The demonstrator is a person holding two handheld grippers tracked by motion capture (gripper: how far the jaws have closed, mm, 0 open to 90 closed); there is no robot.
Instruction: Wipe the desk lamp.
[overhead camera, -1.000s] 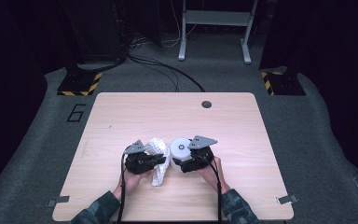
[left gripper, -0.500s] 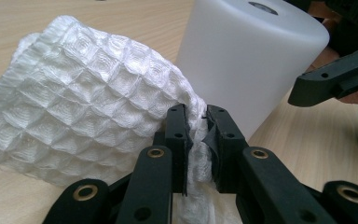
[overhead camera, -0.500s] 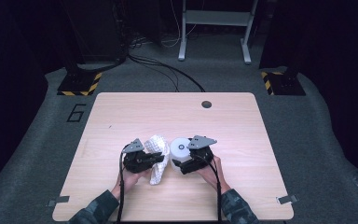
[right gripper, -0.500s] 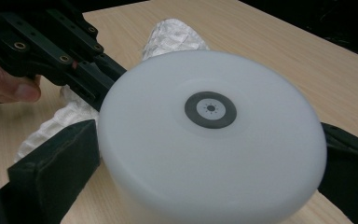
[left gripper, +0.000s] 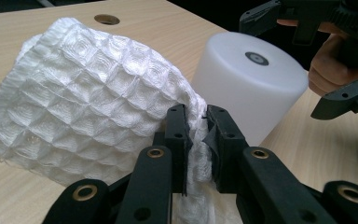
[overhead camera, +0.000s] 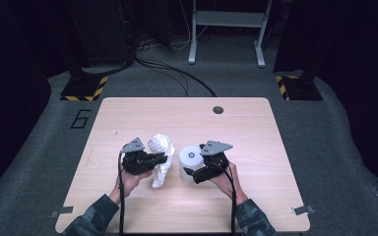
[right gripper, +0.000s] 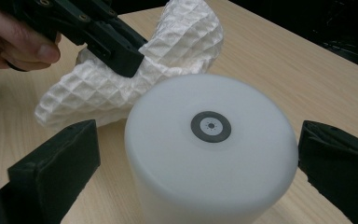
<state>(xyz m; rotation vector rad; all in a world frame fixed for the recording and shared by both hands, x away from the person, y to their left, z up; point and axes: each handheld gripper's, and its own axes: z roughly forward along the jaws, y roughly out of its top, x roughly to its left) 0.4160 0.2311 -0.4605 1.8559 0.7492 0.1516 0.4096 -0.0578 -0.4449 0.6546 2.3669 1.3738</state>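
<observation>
A white waffle-weave cloth [overhead camera: 160, 147] hangs off the wooden table [overhead camera: 246, 128], and my left gripper [overhead camera: 165, 158] is shut on a fold of it. In the left gripper view the black jaws [left gripper: 196, 140] pinch the cloth [left gripper: 98, 88] tightly. Right beside it stands a white cylinder [overhead camera: 188, 156] with a small grey disc on top. My right gripper [overhead camera: 193, 160] straddles the cylinder [right gripper: 209, 154]; its jaws [right gripper: 199, 135] have just been opening and stand apart from its sides, with a clear gap on the left.
A dark round hole [overhead camera: 218, 109] sits near the table's far edge. Beyond the table are two yellow-and-black striped bases [overhead camera: 83, 88], cables [overhead camera: 177, 73] on grey carpet and a metal frame [overhead camera: 226, 29].
My left gripper has risen a little and lifted the cloth higher off the table, drawing it slightly left. The right hand and the cylinder stay where they were.
</observation>
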